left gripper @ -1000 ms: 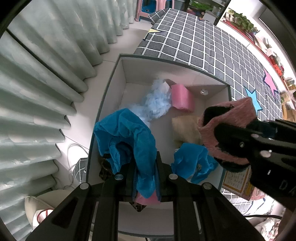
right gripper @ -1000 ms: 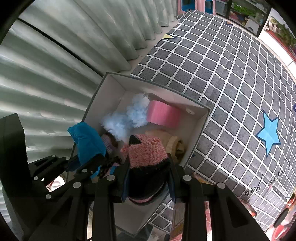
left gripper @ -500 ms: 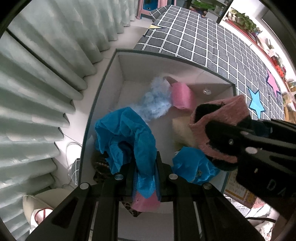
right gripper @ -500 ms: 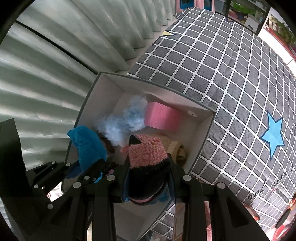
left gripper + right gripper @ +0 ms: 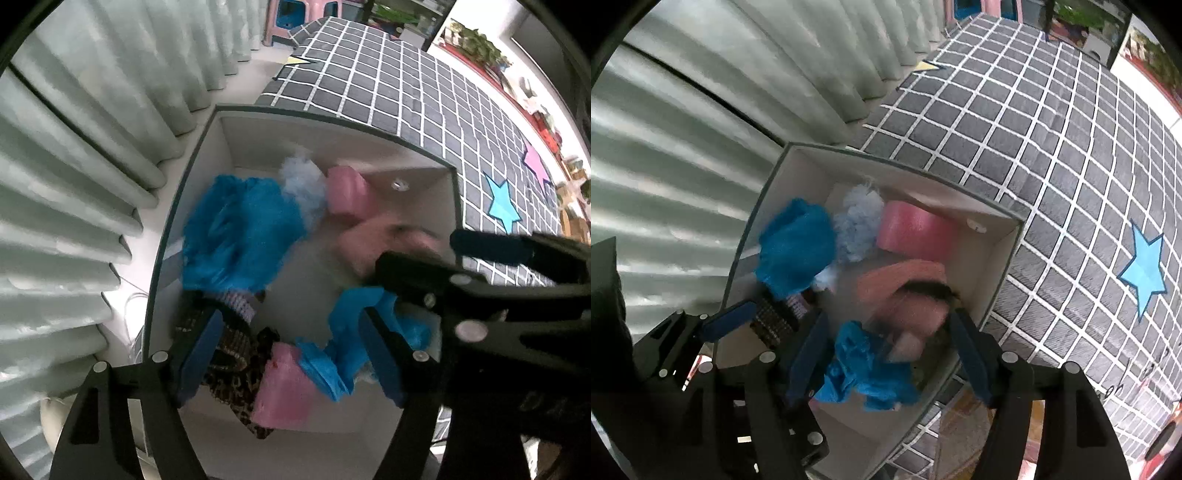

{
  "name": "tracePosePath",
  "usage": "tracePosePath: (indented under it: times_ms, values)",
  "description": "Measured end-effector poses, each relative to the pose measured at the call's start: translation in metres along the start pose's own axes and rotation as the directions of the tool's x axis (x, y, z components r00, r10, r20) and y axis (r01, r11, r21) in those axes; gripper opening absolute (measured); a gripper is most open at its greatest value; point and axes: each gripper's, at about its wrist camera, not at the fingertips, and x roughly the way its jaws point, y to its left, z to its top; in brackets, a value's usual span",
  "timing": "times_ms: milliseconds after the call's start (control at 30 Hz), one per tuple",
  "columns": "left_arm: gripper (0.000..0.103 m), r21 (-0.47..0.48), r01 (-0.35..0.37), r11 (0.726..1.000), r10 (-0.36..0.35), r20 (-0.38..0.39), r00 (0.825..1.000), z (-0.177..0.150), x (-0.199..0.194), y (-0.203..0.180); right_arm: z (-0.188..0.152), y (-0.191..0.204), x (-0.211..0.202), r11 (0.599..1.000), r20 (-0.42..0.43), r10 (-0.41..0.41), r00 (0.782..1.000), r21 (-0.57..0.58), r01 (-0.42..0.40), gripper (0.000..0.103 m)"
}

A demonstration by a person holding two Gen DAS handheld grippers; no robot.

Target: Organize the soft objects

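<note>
I hold both grippers over the white box (image 5: 207, 155), which fills the middle of each view. My left gripper (image 5: 291, 347) is wide open and holds nothing. My right gripper (image 5: 886, 350) is wide open too, with nothing between its fingers.

The big blue cloth (image 5: 240, 236) sits in the left part of the box, a bunched lump with no clear long side. The pink and black sock (image 5: 905, 291) is blurry in the middle of the box, just above my right gripper. Its long side runs from lower right up toward the upper left in the right wrist view.

A pink roll (image 5: 916, 232) lies at the back of the box, next to a fluffy pale blue ball (image 5: 858, 229). A smaller blue cloth (image 5: 868, 373) lies at the front. A spotted brown cloth (image 5: 236, 365) and a pink block (image 5: 284, 391) lie low in the left wrist view.

The box stands beside a grey checked mat (image 5: 1052, 147).
</note>
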Motion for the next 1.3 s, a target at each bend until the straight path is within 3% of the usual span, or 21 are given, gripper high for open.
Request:
tracePosePath:
  times_ms: [67,167,267,333,400,500,567,1000,1300]
  values:
    - [0.085,0.003,-0.011,1.0,0.011,-0.005,1.0,-0.003,-0.003,-0.001,-0.001,0.001,-0.005,1.0,0.003,-0.007,1.0,-0.009,0.007,0.092]
    - [0.085,-0.003,-0.027,1.0,0.027,0.012,1.0,-0.009,-0.011,0.001,-0.005,0.002,-0.017,1.0,0.024,-0.005,1.0,-0.016,0.005,0.095]
    - [0.085,-0.027,-0.086,0.996,0.087,0.067,0.994,-0.017,-0.029,0.005,-0.012,0.005,-0.028,0.999,0.037,-0.008,0.999,-0.034,0.01,0.095]
    - [0.085,-0.039,-0.101,0.994,0.104,0.113,0.988,-0.023,-0.046,0.008,-0.018,0.01,-0.04,0.998,0.066,-0.011,0.998,-0.058,0.014,0.103]
    - [0.085,-0.049,-0.073,0.996,0.079,0.133,0.988,-0.029,-0.059,0.013,-0.024,0.016,-0.053,0.997,0.101,-0.013,0.995,-0.079,0.021,0.103]
    - [0.087,-0.031,0.002,1.0,0.001,0.094,0.996,-0.037,-0.066,0.019,-0.034,0.025,-0.067,0.994,0.127,-0.013,0.992,-0.103,0.026,0.103]
    - [0.09,-0.022,0.008,1.0,-0.006,0.073,0.997,-0.044,-0.067,0.021,-0.041,0.031,-0.073,0.993,0.122,-0.026,0.992,-0.115,0.041,0.103]
    - [0.092,0.047,-0.053,0.998,0.053,-0.007,0.999,-0.107,-0.075,0.016,-0.091,0.037,-0.081,0.994,0.07,-0.07,0.995,-0.077,0.075,0.103]
    - [0.092,0.058,-0.077,0.995,0.077,0.006,0.997,-0.116,-0.08,0.015,-0.102,0.052,-0.079,0.986,0.069,-0.103,0.992,-0.121,0.111,0.103]
